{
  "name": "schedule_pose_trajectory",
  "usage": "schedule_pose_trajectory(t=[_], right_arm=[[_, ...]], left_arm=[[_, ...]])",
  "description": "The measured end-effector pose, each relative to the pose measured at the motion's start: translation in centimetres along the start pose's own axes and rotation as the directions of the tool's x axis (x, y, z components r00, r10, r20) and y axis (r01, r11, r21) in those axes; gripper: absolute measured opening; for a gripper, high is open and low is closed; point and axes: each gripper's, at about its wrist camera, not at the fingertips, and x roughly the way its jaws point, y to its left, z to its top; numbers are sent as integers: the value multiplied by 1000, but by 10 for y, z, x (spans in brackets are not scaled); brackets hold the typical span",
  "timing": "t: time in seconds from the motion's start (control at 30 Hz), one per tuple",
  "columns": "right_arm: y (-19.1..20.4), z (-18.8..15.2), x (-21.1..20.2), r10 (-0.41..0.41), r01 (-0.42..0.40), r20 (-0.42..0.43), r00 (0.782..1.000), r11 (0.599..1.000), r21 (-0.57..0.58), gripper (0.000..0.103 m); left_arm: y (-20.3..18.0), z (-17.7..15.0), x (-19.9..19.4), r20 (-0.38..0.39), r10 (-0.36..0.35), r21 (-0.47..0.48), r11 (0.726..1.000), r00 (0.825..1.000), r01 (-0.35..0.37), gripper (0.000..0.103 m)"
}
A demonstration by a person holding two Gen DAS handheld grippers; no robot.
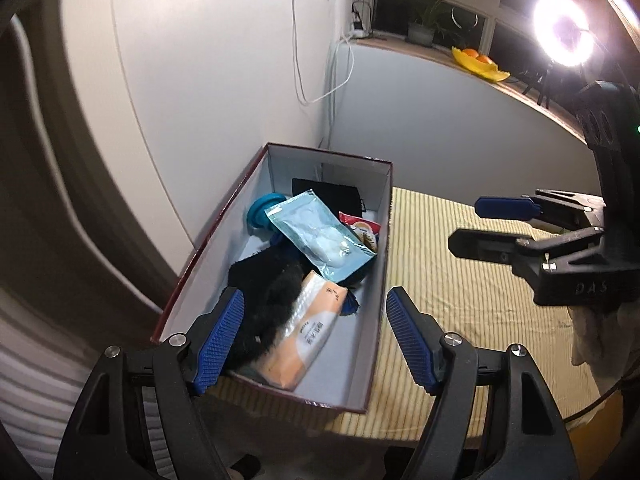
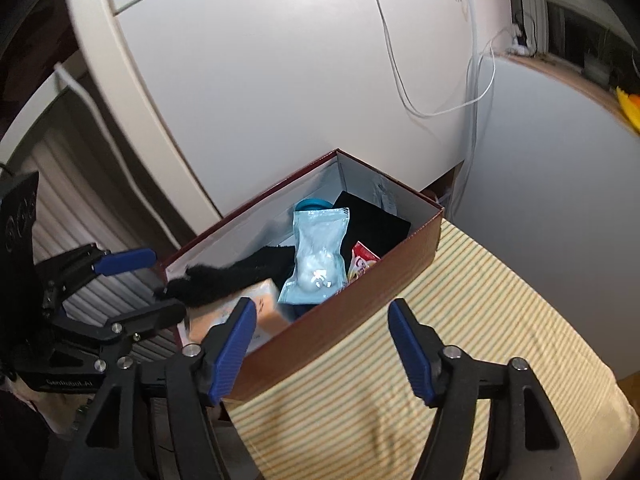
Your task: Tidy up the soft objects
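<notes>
Left cam: my left gripper (image 1: pixel 314 338) is spread wide, empty, over the box (image 1: pixel 378 280), where the tissue pack (image 1: pixel 308 334) lies on black fluff (image 1: pixel 266 292). Right cam: right gripper (image 2: pixel 322 344) gapes too, holding nothing, over the box's near wall and the striped cloth (image 2: pixel 460 304).

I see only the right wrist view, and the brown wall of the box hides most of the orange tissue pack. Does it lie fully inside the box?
Observer: Yes. In the left wrist view the tissue pack lies lengthwise inside the box, at its near end, beside the black fluffy cloth.
Operator: Is some floor of the box bare?
Observer: Yes, a white strip shows between the tissue pack and the right wall.
Operator: Where are the left jaws?
Observer: The left gripper is open above that near end, holding nothing.
</notes>
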Motion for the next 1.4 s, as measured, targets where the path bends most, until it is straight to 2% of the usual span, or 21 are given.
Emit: schedule_pose_trajectory(t=[0.2,0.37,0.6,0.87,0.9,0.93,1.4], right_arm=[[15,-25,-30,-3,3,48,999,1000,4,69],[30,-46,-50,-24,23,82,996,1000,5,74],[58,-77,-72,-61,63,168,984,998,-7,75],[76,-99,-84,-101,96,249,963,995,32,79],[77,-102,-85,-96,90,251,963,995,36,79],[78,-104,-86,-93,85,253,963,995,43,79],[94,-119,-92,-104,101,270,957,995,25,79]], left_arm=[[-7,-18,-24,79,43,-16,999,996,-42,74],[-13,-36,-46,151,72,-24,997,986,-69,74],[-14,-61,-68,234,108,-97,991,966,-88,74],[-16,-80,-93,315,182,-135,980,931,-146,76],[-16,-82,-95,320,185,-140,979,929,-147,81],[-15,-84,-98,327,186,-147,979,926,-144,82],[-13,-94,-106,332,183,-158,978,925,-136,82]])
